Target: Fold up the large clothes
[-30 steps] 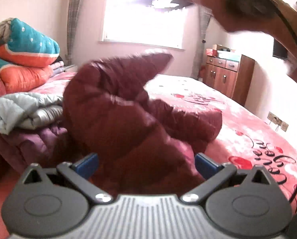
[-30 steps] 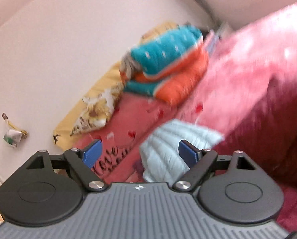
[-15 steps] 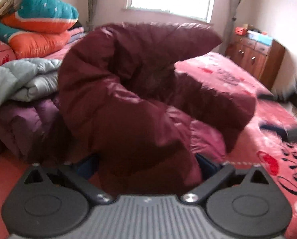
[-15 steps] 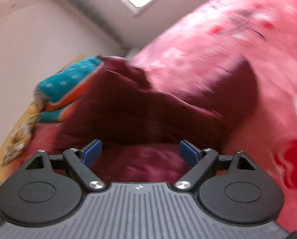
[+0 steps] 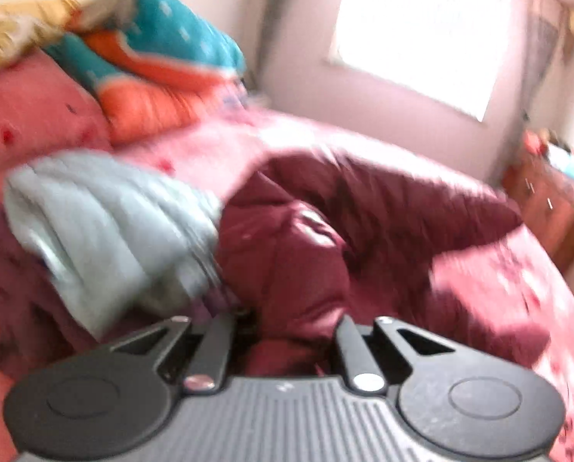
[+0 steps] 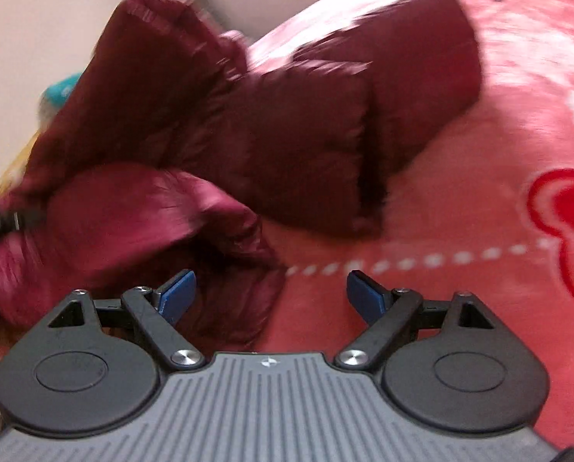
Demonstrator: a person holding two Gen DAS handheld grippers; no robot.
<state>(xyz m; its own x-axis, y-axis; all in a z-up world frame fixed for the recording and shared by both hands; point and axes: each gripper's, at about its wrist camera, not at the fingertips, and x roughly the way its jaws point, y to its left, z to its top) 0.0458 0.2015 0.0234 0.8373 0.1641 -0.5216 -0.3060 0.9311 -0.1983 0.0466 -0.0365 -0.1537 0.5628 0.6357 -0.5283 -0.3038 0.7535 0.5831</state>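
Observation:
A dark maroon puffer coat (image 5: pixel 364 223) lies bunched on the pink bed (image 5: pixel 499 269). My left gripper (image 5: pixel 287 331) is shut on a fold of the coat; the fabric hides its fingertips. In the right wrist view the coat (image 6: pixel 279 115) lies crumpled, with a shiny sleeve or flap (image 6: pixel 140 215) reaching down to my right gripper (image 6: pixel 271 292). My right gripper is open, low over the bedspread (image 6: pixel 460 200). Its left blue pad (image 6: pixel 177 294) is at the edge of the coat, and nothing is between the pads.
A folded light grey-blue quilted garment (image 5: pixel 106 231) lies on a purple one (image 5: pixel 21 288) at the left. Teal and orange folded quilts (image 5: pixel 163 61) are stacked at the head of the bed. A wooden cabinet (image 5: pixel 549 200) stands at the right, under a bright window (image 5: pixel 422 34).
My left gripper has closed on the coat and swung left, and the raised coat has dropped flatter onto the bed. My right gripper has come down close to the coat's near edge, still open.

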